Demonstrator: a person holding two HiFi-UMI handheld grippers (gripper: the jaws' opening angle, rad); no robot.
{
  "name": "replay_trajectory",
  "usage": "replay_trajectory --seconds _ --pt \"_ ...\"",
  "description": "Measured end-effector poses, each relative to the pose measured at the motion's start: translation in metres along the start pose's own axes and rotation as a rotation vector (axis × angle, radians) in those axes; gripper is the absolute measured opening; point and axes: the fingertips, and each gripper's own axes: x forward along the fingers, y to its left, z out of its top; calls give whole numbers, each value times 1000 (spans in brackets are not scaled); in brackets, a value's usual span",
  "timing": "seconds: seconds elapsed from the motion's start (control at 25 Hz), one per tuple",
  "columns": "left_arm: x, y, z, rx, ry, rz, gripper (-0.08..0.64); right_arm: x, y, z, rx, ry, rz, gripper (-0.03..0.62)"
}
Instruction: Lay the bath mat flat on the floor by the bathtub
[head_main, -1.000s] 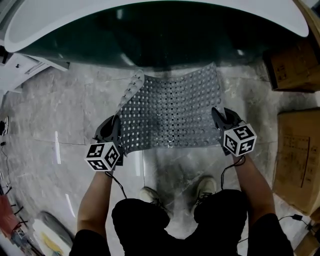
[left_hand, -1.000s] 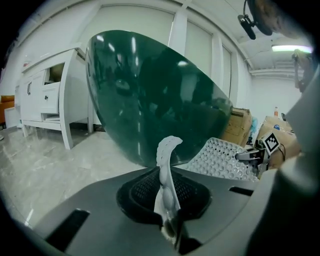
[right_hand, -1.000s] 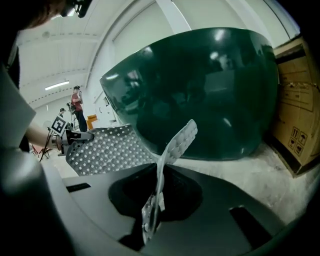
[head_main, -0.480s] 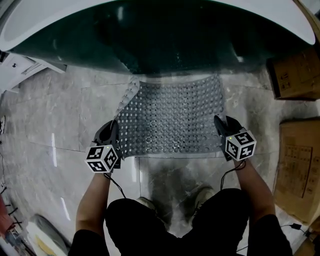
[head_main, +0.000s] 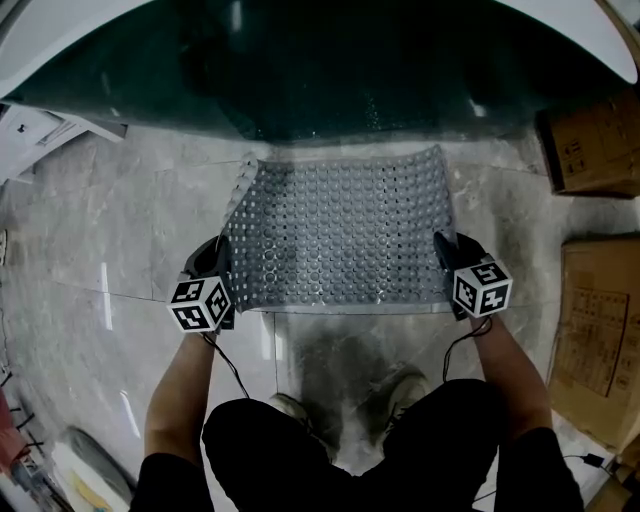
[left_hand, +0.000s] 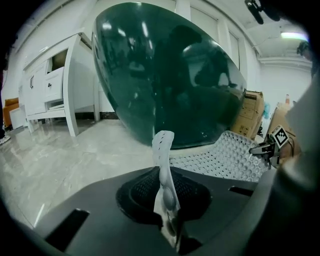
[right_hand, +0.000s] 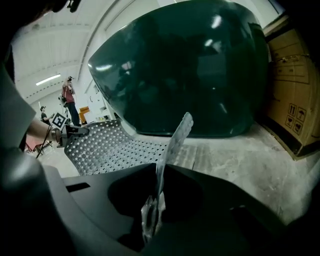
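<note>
A grey perforated bath mat (head_main: 340, 235) is stretched between my two grippers, just in front of the dark green bathtub (head_main: 320, 70). Its far edge lies at the tub's base and its left far corner curls up. My left gripper (head_main: 226, 264) is shut on the mat's near left edge, and a strip of the mat (left_hand: 162, 150) stands pinched between its jaws. My right gripper (head_main: 444, 252) holds the near right edge. Its jaws have just been opening a little, with the mat (right_hand: 172, 145) still pinched between them.
Cardboard boxes (head_main: 590, 140) stand right of the tub, and another box (head_main: 600, 330) lies along the right side. A white cabinet (left_hand: 55, 90) stands to the left. The person's shoes (head_main: 290, 405) are on the marble floor just behind the mat.
Both grippers have sunk toward the floor with the mat. The mat now lies flatter and lower, with its far edge down at the tub's base.
</note>
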Motion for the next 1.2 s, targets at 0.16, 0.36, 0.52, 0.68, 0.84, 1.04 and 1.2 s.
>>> replay_trajectory --seconds 0.16,0.36,0.52,0.68,0.84,1.04,1.2 --pt "7 11 -9 13 34 37 31 5 -9 -12 14 28 -31 41" --pt "16 22 -23 26 77 77 31 12 -21 -26 50 71 -71 41" --pt "21 32 -34 12 113 106 31 16 -34 -39 90 113 -102 41" --pt "27 41 -41 51 141 124 32 22 -46 -54 123 153 -149 44" --pt "31 49 -45 91 170 148 43 25 -57 -71 108 205 -175 128" --pt "28 59 -44 98 162 194 92 23 -69 -86 80 258 -244 214" --pt "31 53 -43 106 151 177 97 21 -79 -88 44 270 -313 256"
